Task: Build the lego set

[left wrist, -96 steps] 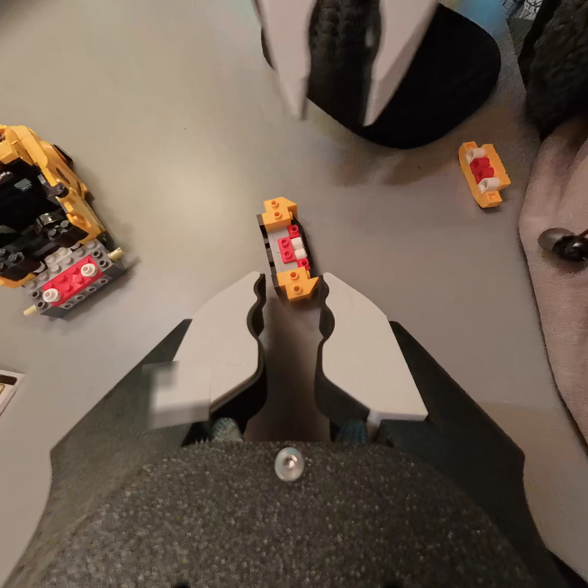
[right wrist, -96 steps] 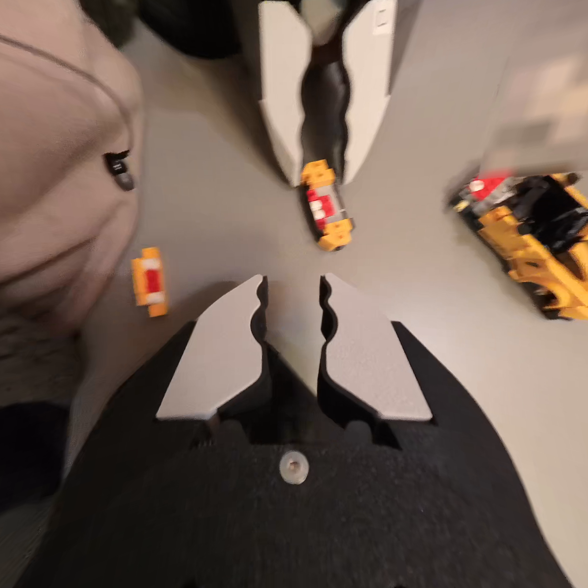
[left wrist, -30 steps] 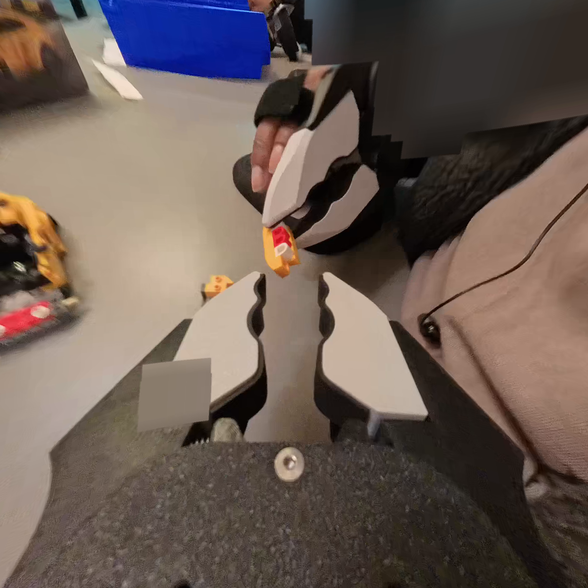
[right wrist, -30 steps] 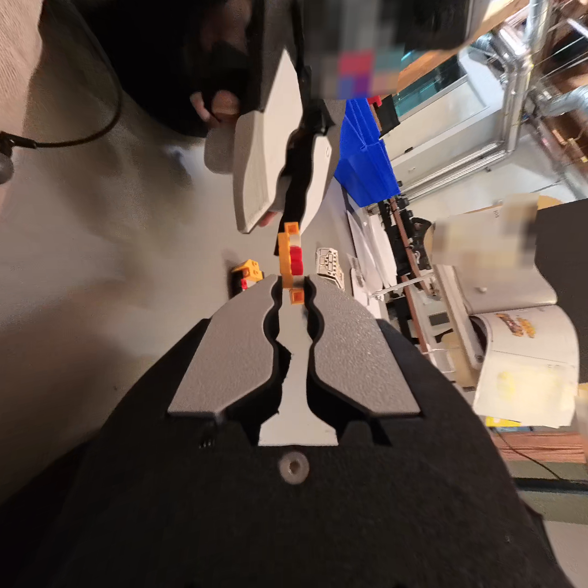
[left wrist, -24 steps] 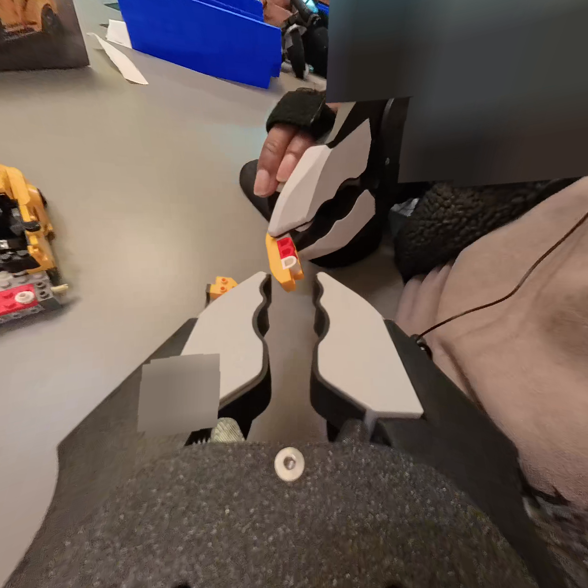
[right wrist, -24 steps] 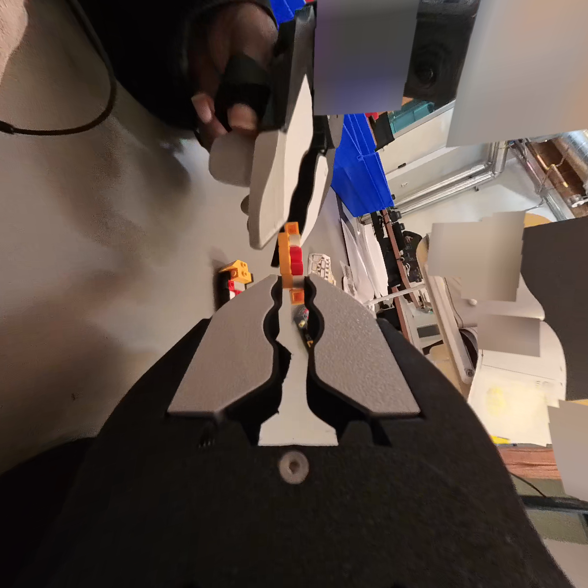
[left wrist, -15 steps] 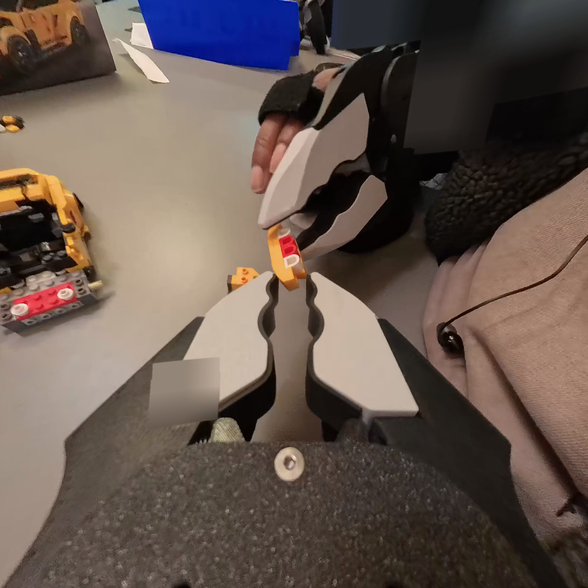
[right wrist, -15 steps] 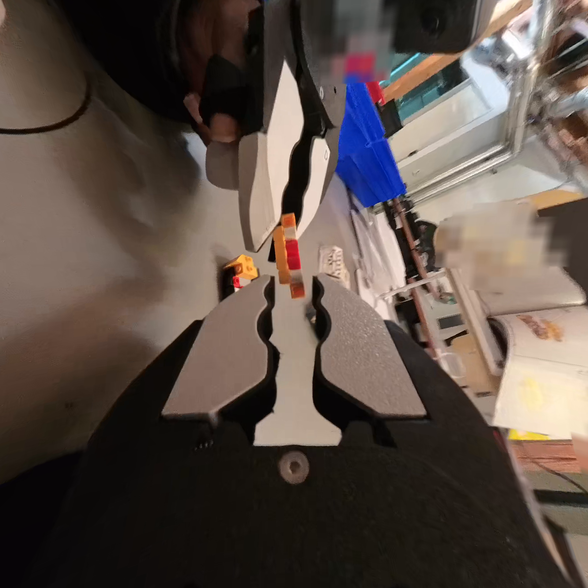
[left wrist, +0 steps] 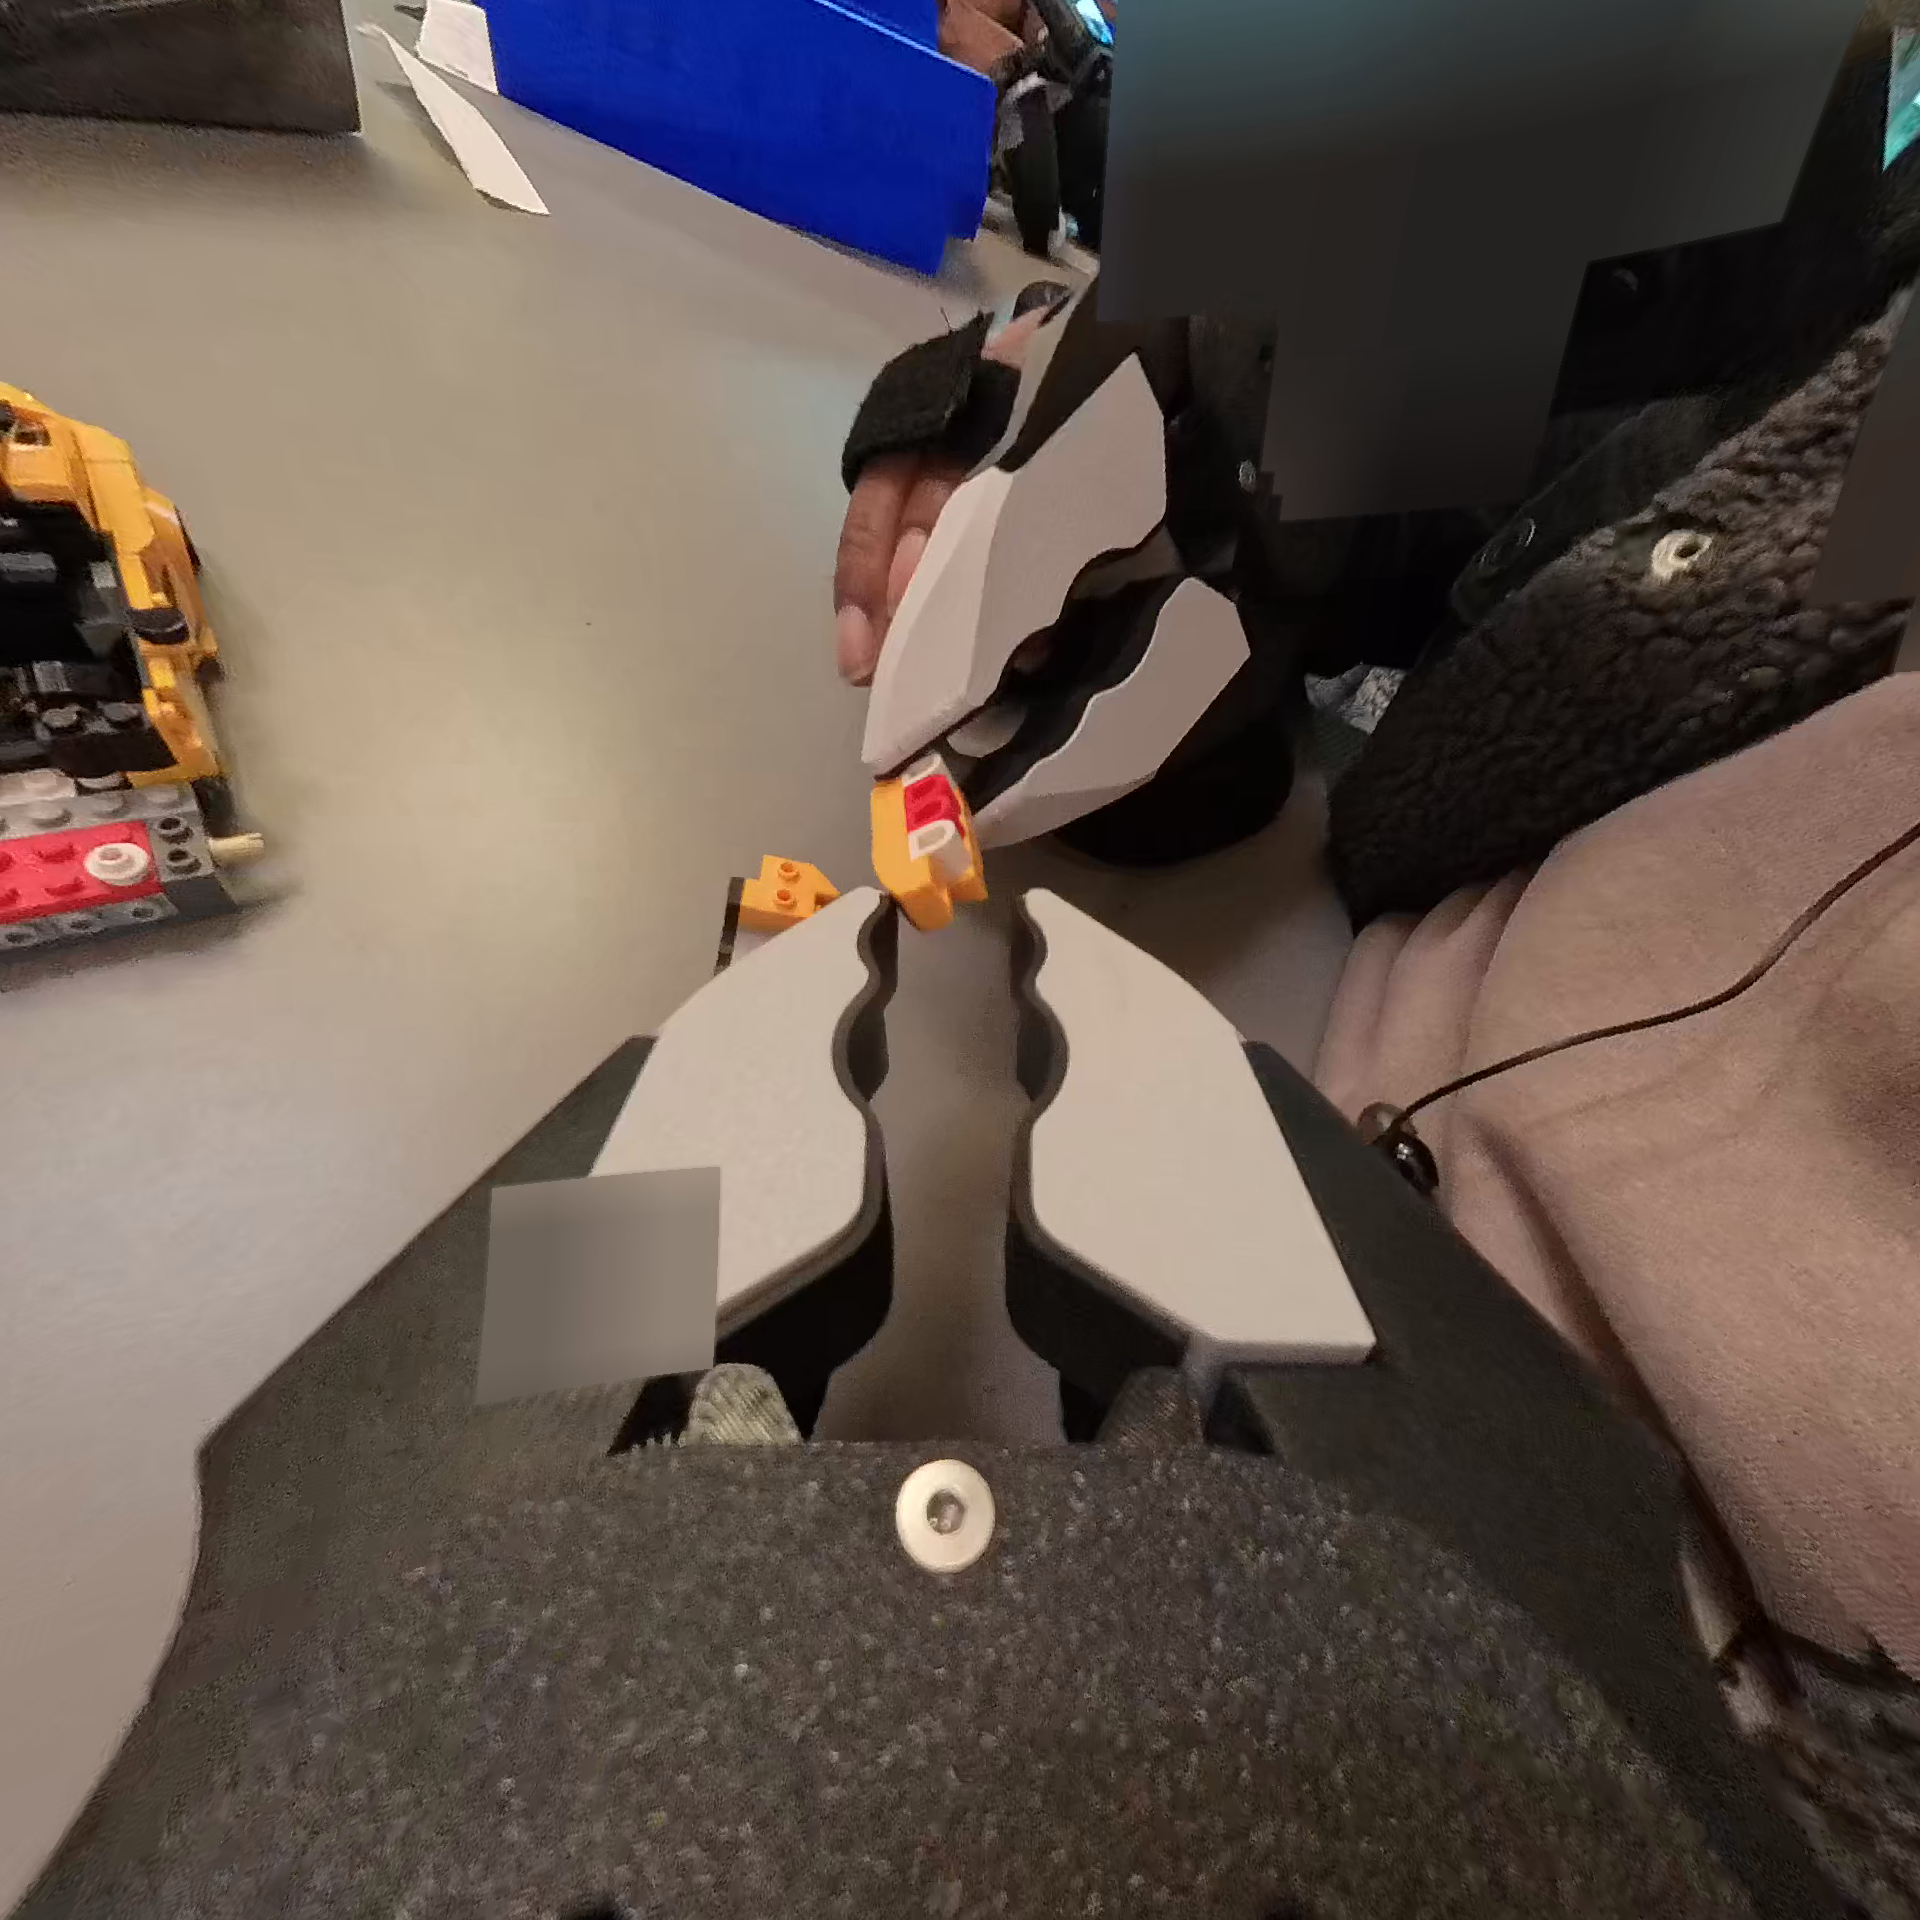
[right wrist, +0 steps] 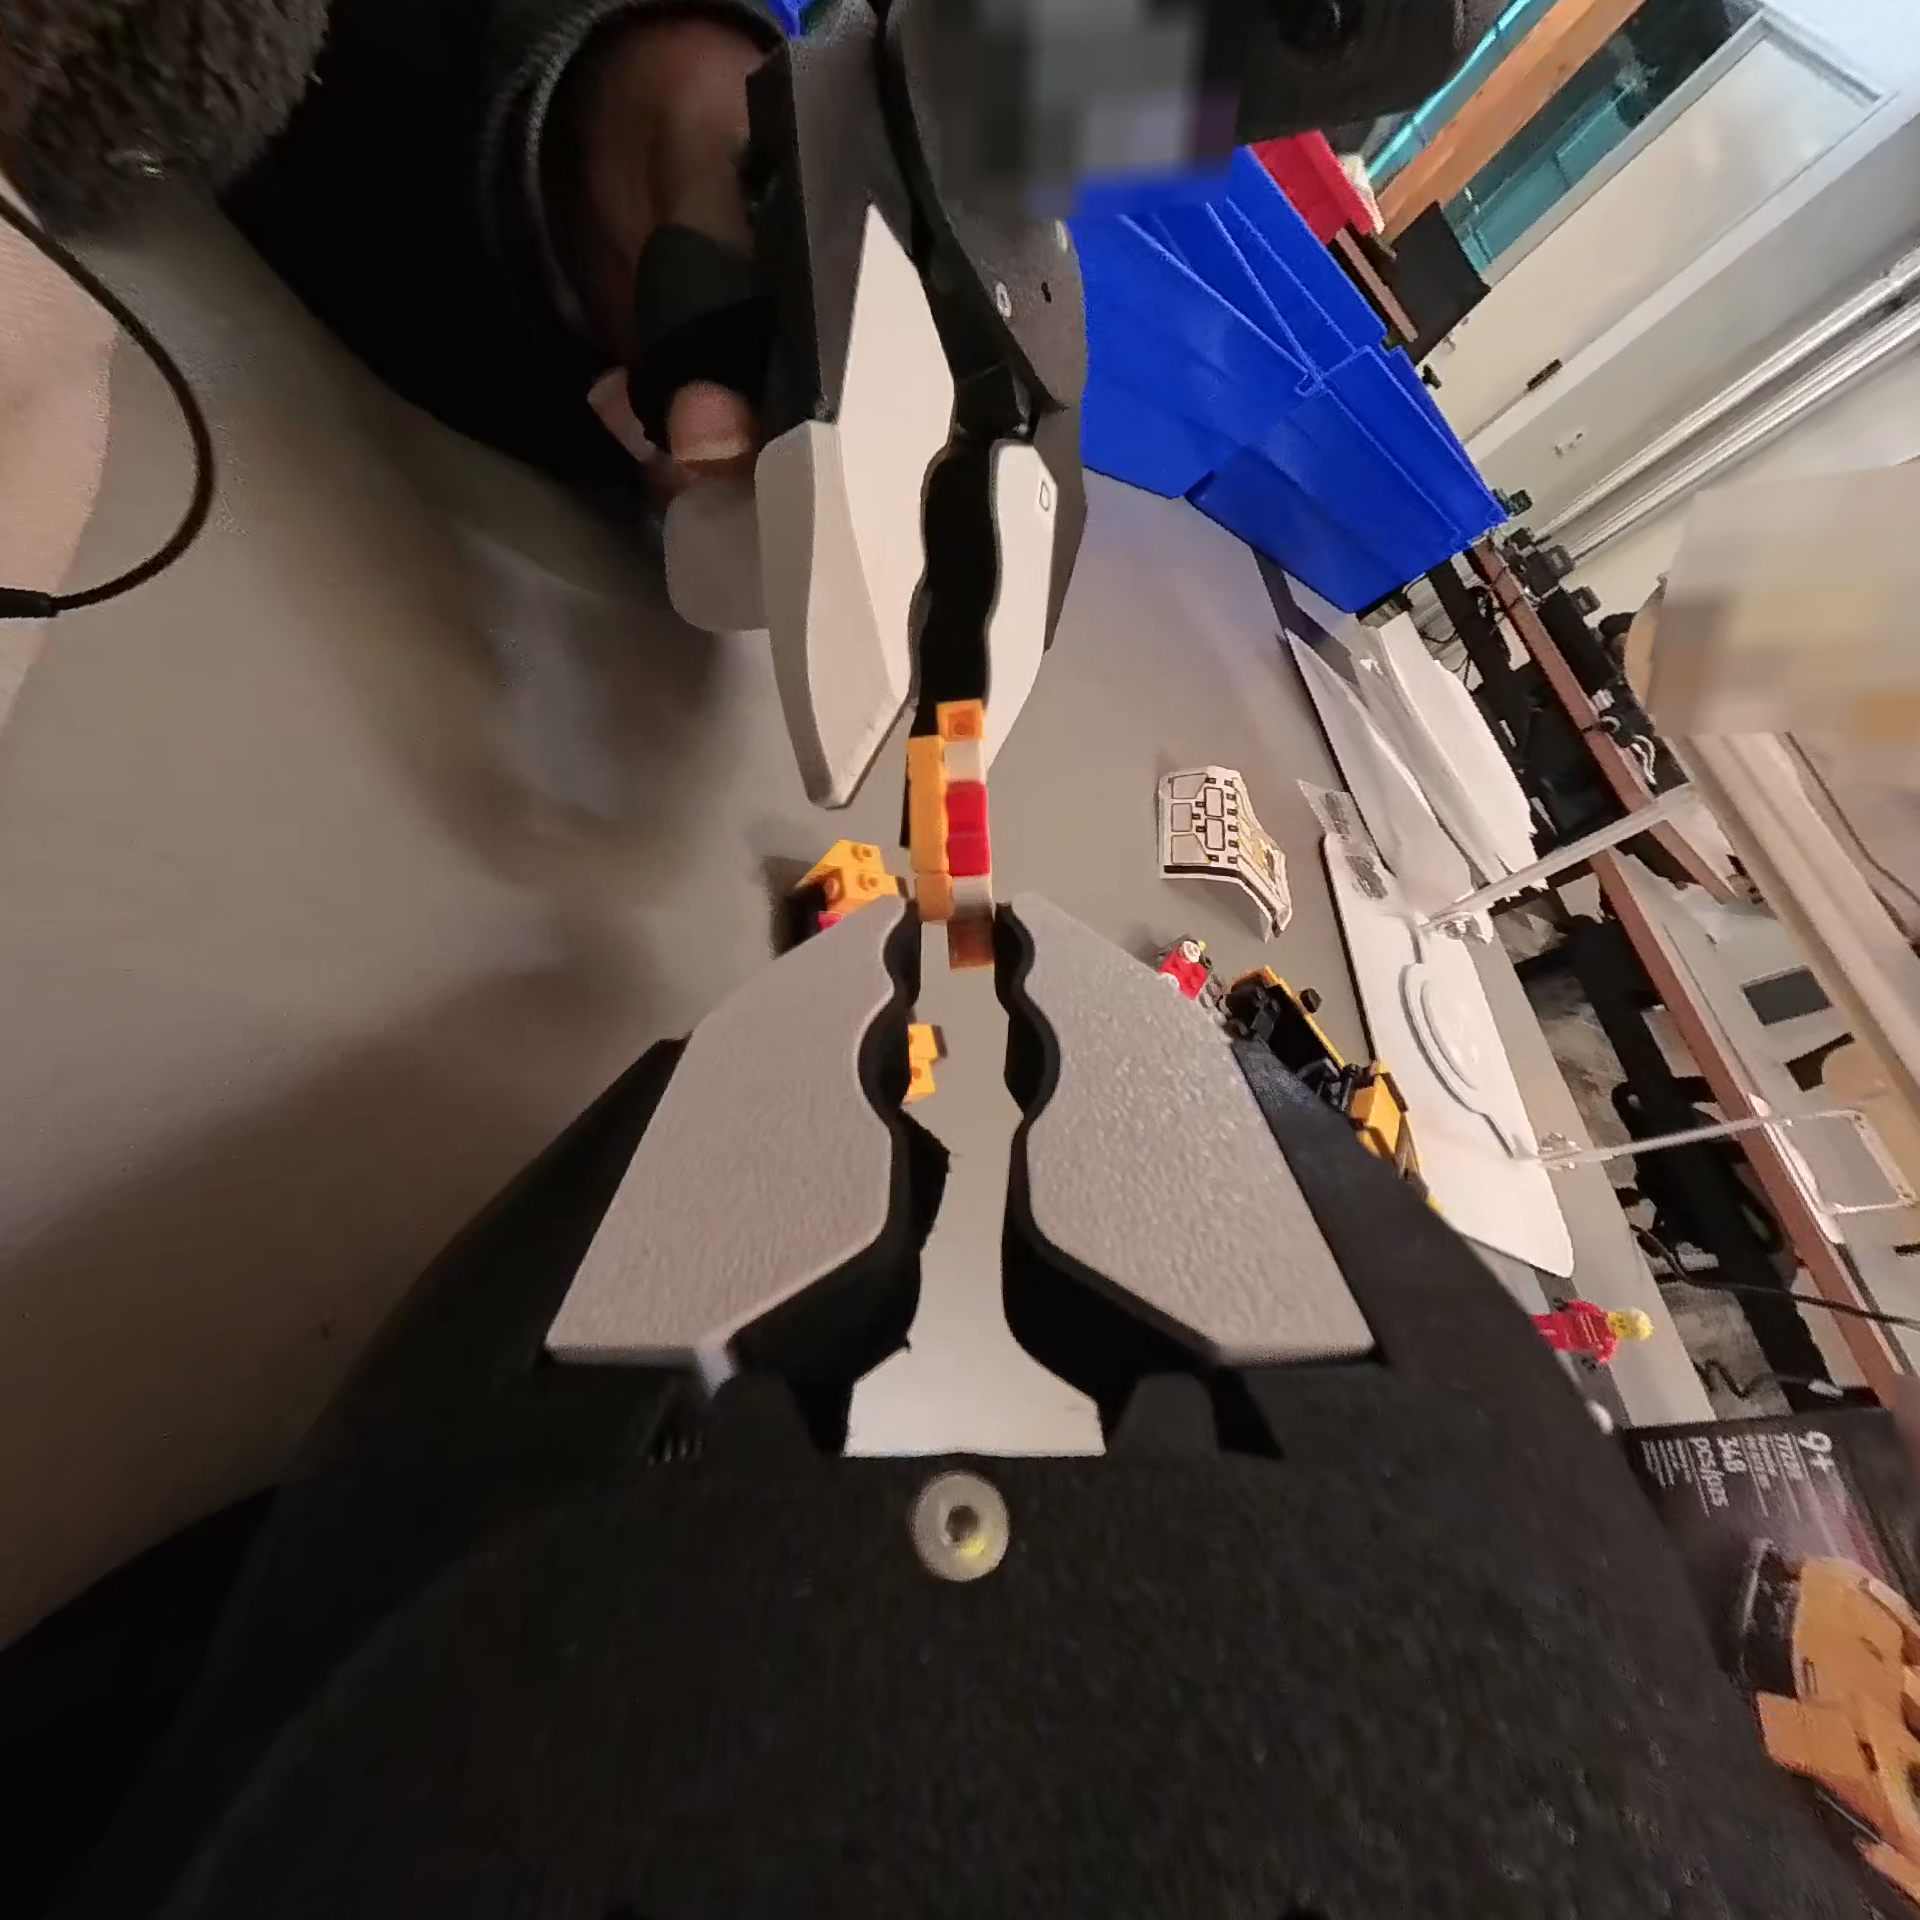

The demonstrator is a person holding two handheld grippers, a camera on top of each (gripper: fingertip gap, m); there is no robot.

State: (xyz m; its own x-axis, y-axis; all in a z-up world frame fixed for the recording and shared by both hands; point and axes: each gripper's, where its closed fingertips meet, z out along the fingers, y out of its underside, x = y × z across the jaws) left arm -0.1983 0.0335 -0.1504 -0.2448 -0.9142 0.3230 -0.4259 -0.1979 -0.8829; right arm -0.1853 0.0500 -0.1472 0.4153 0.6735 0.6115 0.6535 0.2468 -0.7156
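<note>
A small orange, red and white lego piece (left wrist: pixel 925 847) hangs in the air between the two grippers. My right gripper (right wrist: pixel 953 920) is shut on one end of it (right wrist: pixel 948 831); it also shows in the left wrist view (left wrist: pixel 935 795), clamping the piece's upper end. My left gripper (left wrist: pixel 951 902) is open, with the piece's free lower end at its tips, close to the left fingertip (left wrist: pixel 868 914). A second orange and black sub-assembly (left wrist: pixel 779 894) lies on the table just below. The half-built yellow car (left wrist: pixel 104 665) stands at the left.
Blue bins (left wrist: pixel 748 114) stand at the back of the grey table (left wrist: pixel 468 520). A sticker sheet (right wrist: pixel 1226 831), white paper sheets (right wrist: pixel 1455 1039), a red minifigure (right wrist: pixel 1584 1333) and the set's box (right wrist: pixel 1766 1507) lie to the right. A person's beige garment (left wrist: pixel 1662 1143) is close on the right. The tips of both grippers are at nearly the same place. The red minifigure (right wrist: pixel 1584 1333) is about 35 cm from my right fingertips.
The right gripper has picked the small piece off the table and lifted it. The left gripper has come up to its free end; its jaws narrowed, then widened a little.
</note>
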